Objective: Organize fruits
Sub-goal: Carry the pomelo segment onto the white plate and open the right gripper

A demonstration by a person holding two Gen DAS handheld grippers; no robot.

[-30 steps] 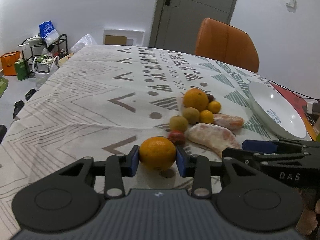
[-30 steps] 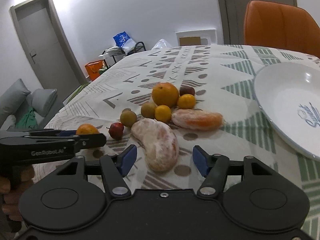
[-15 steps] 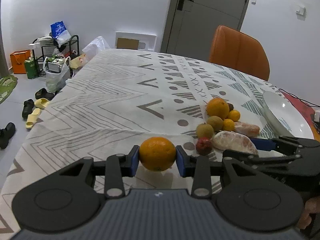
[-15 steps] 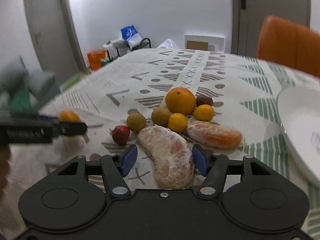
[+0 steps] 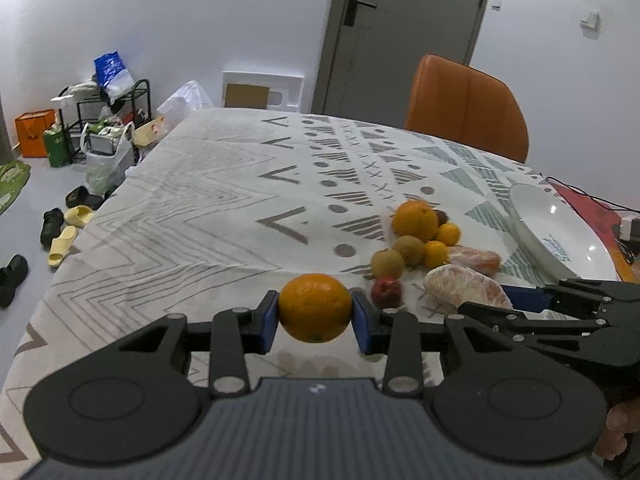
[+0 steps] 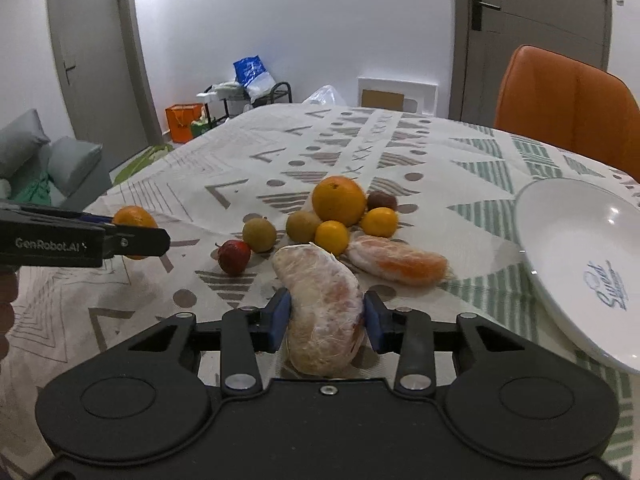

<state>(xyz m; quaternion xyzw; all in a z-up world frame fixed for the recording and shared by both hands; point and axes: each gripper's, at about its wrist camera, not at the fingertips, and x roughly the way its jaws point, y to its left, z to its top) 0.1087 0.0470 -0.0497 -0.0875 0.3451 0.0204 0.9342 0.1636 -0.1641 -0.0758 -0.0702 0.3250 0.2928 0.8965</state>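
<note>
Blue pads (image 5: 267, 322) of the left gripper (image 5: 315, 320) pinch an orange (image 5: 315, 307) on both sides, lifted above the patterned tablecloth (image 5: 200, 216); fruit pile (image 5: 416, 236) sits ahead right, white plate (image 5: 560, 232) beyond. Right wrist view: right gripper (image 6: 325, 320) pads touch both flanks of a peeled pomelo segment (image 6: 322, 308) resting on the cloth, its near end between them; plate (image 6: 580, 256) at right.

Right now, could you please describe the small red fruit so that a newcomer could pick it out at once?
Find the white plate on the patterned cloth; the fruit pile lies to its left. The red fruit sits at the pile's left edge, beside a brownish-green fruit. It is the only red one there and among the smallest.
</note>
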